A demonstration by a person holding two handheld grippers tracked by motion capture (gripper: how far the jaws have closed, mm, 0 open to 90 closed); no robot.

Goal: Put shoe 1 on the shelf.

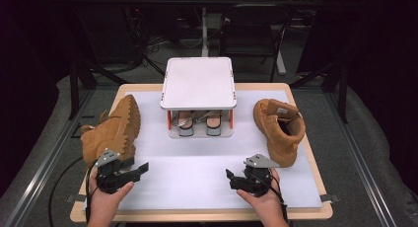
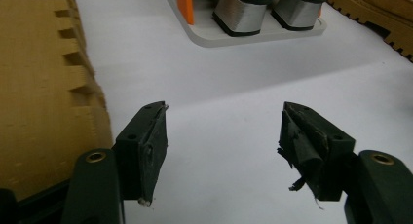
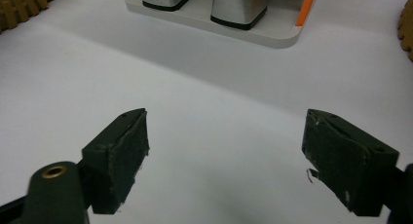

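The left gripper (image 1: 139, 169) is gaping wide, holding nothing, a tan boot (image 1: 112, 130) lying on its side just left of it. The right gripper (image 1: 229, 176) is likewise standing open and empty, the second boot (image 1: 279, 130) sitting beyond to its right.

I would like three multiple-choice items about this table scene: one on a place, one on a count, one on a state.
1. Where does the small white shelf stand?
A. between the two tan boots
B. left of both boots
C. on the floor

2. How many tan boots are on the table?
A. one
B. two
C. four

3. How are the jaws of the left hand-held gripper?
A. shut on a boot
B. shut on nothing
C. open, nothing between them

Key: 1 A, the left boot and the right boot flank it; 2 B, one each side; 3 C, bare white table shows between the jaws.
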